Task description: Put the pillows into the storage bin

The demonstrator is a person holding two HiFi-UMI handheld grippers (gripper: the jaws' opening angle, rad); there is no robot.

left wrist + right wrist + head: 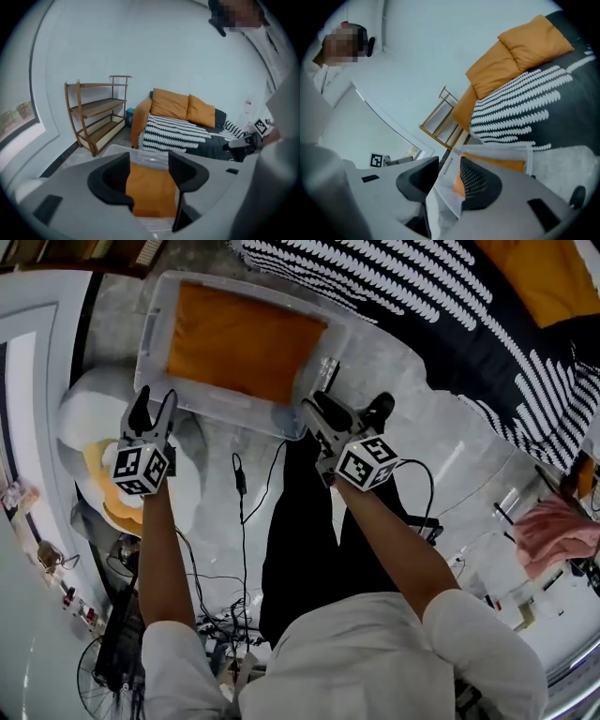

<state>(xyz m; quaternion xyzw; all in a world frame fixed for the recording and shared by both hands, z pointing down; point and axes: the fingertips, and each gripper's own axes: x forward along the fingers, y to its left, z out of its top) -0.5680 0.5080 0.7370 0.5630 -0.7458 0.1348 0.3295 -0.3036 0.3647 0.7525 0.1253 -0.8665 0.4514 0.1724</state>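
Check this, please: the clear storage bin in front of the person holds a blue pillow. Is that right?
The colour is wrong. The pillow lying in the clear storage bin is orange, not blue, as the head view shows plainly. The rest stands: the bin is in front of the person and holds a pillow.

Pillow [244,343] sits in storage bin [150,334], bin just before sofa [140,123]. My left gripper [153,401] at bin's near-left corner, right gripper [349,405] straddling near-right corner rim. Shelf rack [96,108] left of sofa.
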